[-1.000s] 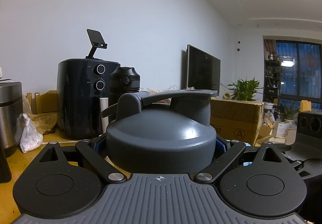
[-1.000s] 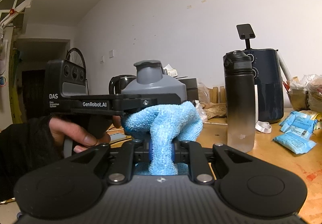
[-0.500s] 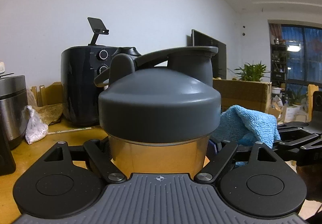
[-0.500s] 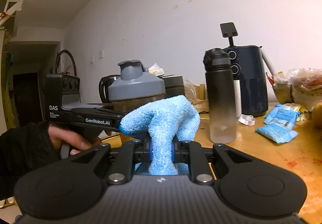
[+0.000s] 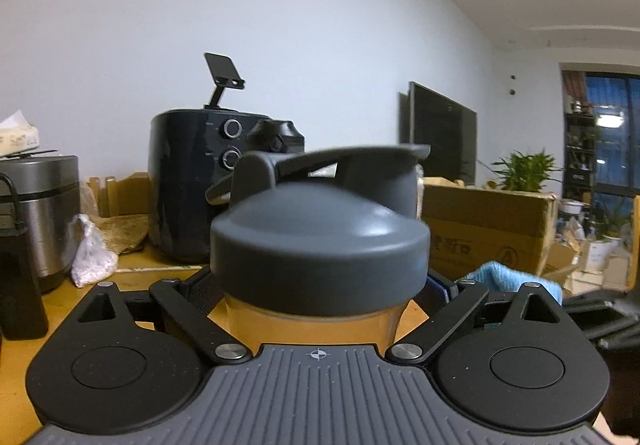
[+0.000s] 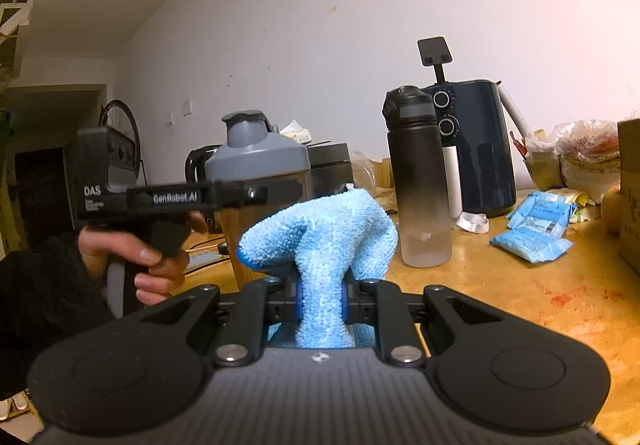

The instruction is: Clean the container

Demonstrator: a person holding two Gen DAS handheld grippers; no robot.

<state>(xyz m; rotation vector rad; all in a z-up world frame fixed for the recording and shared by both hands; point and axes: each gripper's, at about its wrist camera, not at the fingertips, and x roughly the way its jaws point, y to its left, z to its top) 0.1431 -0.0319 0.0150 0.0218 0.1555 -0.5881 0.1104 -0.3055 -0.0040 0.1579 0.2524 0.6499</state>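
Left tongs (image 6: 256,193) clamp the grey-lidded shaker bottle (image 5: 320,245); just beside the bottle, right tongs (image 6: 322,297) are nearly closed, pinching a blue cloth (image 6: 320,241).

I see a white wall (image 5: 320,25) behind the wooden table (image 6: 520,285), a dark television (image 5: 440,133), and a night-dark window (image 5: 600,133).

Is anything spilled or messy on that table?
Yes, a little. Reddish smears stain the wooden table at the right, near the blue packets. The shaker bottle and black water bottle stand upright with lids shut; nothing has tipped over.
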